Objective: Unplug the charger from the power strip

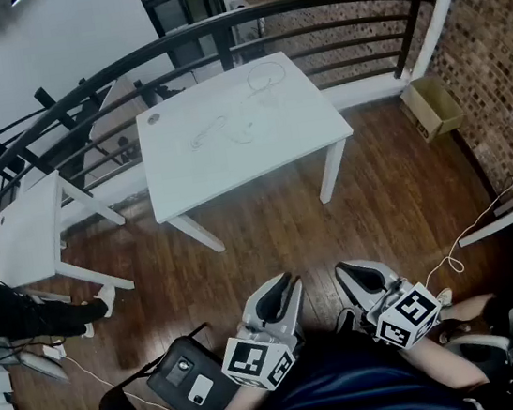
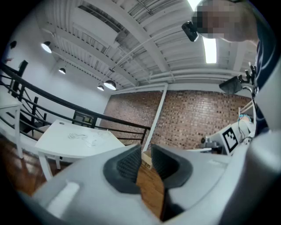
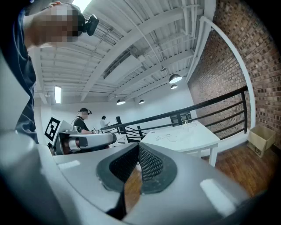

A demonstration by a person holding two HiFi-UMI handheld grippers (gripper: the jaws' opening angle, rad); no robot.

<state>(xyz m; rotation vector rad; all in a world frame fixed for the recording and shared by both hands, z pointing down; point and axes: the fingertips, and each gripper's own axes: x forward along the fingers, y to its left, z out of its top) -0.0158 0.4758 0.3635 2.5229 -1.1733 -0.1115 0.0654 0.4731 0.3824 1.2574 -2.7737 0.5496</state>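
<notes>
On the white table (image 1: 298, 132) ahead lie pale cables (image 1: 228, 133); the charger itself cannot be made out. They are well apart from both grippers. The left gripper (image 1: 280, 284) stands slightly parted and empty; the right gripper (image 1: 356, 272) is closed and empty.

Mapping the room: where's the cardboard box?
Head view, upper right: the cardboard box sits on the floor by the brick wall, right of the white table.

Even overhead light, strong fisheye distortion

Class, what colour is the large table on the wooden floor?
White. The table shows best in the head view.
</notes>
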